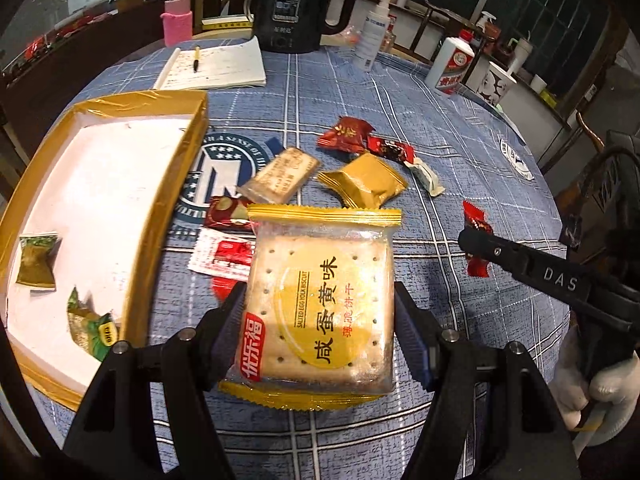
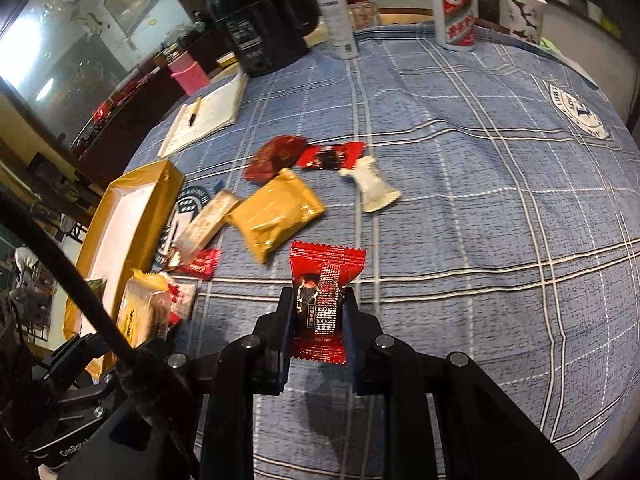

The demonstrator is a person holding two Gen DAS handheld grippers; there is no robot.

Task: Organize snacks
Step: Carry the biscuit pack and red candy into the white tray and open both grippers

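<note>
My left gripper (image 1: 320,304) is shut on a yellow salted egg yolk biscuit pack (image 1: 320,300) and holds it above the blue checked tablecloth, just right of the gold-rimmed white tray (image 1: 176,168). The tray holds two green-gold candies (image 1: 36,264). My right gripper (image 2: 318,304) is shut on a red candy (image 2: 324,280) and holds it above the cloth. Loose snacks lie between them: a gold packet (image 1: 364,184), a clear cracker pack (image 1: 280,176), red wrappers (image 1: 346,134) and a white candy (image 1: 424,176). The right gripper (image 1: 476,246) also shows in the left wrist view.
A black kettle (image 1: 300,4), a notebook with a pen (image 1: 216,64), a pink bottle (image 1: 178,20), a spray bottle (image 1: 374,36), a white liquor bottle (image 1: 452,64) and a paper cup (image 1: 496,84) stand at the table's far side. The left gripper holding the biscuit pack (image 2: 140,312) shows in the right wrist view.
</note>
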